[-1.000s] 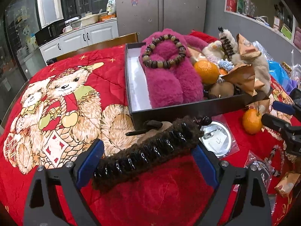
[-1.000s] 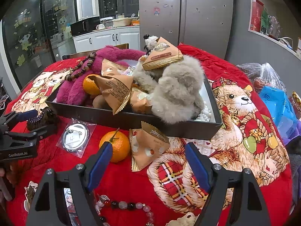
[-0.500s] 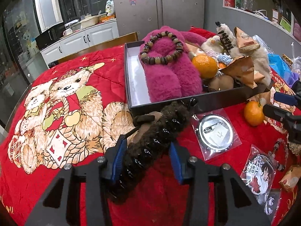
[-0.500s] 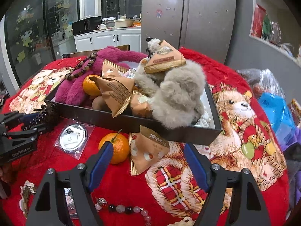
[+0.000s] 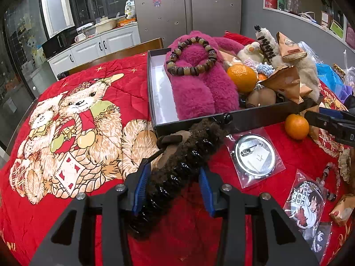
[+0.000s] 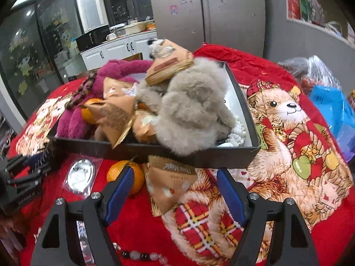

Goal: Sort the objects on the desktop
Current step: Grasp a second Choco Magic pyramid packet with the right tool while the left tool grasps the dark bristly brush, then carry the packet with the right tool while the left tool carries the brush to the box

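My left gripper (image 5: 174,185) is shut on a long brown furry hair clip (image 5: 177,173) with black teeth, held over the red cloth just before the black box (image 5: 255,117). The box holds a pink plush (image 5: 199,88) with a bead bracelet (image 5: 190,55), an orange, snack packets and a grey plush (image 6: 188,115). My right gripper (image 6: 175,190) is open above a tan snack packet (image 6: 170,184), with an orange (image 6: 126,175) at its left finger.
A round badge in a clear bag (image 5: 255,155) lies on the red bear-print cloth (image 5: 66,122). An anime badge (image 5: 308,201) and a bead string (image 6: 142,256) lie near the front. A blue bag (image 6: 332,108) sits at the right.
My left gripper has closed from wide open onto the hair clip. My right gripper has moved forward toward the snack packet and the orange.
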`<control>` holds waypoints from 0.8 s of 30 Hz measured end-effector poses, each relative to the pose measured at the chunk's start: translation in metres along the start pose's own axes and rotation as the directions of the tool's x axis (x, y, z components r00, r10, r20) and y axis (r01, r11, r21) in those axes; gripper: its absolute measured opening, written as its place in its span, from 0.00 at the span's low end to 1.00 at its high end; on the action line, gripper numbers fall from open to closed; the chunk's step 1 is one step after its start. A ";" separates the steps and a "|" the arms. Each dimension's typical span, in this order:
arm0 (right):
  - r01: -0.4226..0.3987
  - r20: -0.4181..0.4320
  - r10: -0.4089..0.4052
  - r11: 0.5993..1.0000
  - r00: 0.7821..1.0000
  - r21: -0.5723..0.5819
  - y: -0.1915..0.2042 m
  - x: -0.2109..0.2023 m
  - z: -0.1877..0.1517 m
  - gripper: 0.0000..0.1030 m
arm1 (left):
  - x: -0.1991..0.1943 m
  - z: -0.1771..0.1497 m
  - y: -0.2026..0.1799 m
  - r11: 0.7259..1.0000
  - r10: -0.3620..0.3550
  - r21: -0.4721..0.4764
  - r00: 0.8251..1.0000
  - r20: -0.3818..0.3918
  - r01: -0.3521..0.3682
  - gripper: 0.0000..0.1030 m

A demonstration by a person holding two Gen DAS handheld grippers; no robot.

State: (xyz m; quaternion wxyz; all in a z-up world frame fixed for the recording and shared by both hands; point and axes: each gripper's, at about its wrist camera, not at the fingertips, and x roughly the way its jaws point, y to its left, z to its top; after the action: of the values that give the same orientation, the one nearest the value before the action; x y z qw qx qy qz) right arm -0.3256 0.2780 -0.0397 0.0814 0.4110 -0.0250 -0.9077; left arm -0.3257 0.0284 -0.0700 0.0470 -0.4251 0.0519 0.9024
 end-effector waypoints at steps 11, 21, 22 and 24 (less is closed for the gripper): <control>0.104 -0.016 -0.107 0.983 0.994 -0.150 0.017 0.011 -0.010 0.44 | 0.000 -0.001 0.002 1.000 -0.012 -0.020 1.000 0.005 0.012 0.42; 0.077 -0.004 -0.079 0.984 0.997 -0.159 0.023 -0.005 -0.014 0.43 | -0.009 -0.004 0.008 0.999 -0.012 -0.042 1.000 0.023 0.013 0.34; 0.076 0.002 -0.077 0.984 0.997 -0.163 0.025 -0.009 -0.014 0.43 | -0.010 -0.005 0.010 0.999 -0.012 -0.049 1.000 0.024 0.013 0.33; 0.072 0.013 -0.071 0.982 0.997 -0.172 0.029 -0.016 -0.014 0.43 | -0.014 -0.006 0.012 0.998 -0.009 -0.057 1.000 0.025 0.010 0.30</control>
State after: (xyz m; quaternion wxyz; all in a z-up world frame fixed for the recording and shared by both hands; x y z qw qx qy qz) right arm -0.3010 0.2530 -0.0336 0.0838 0.4001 0.0683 -0.9101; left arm -0.3138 0.0151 -0.0622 0.0400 -0.4154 0.0236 0.9085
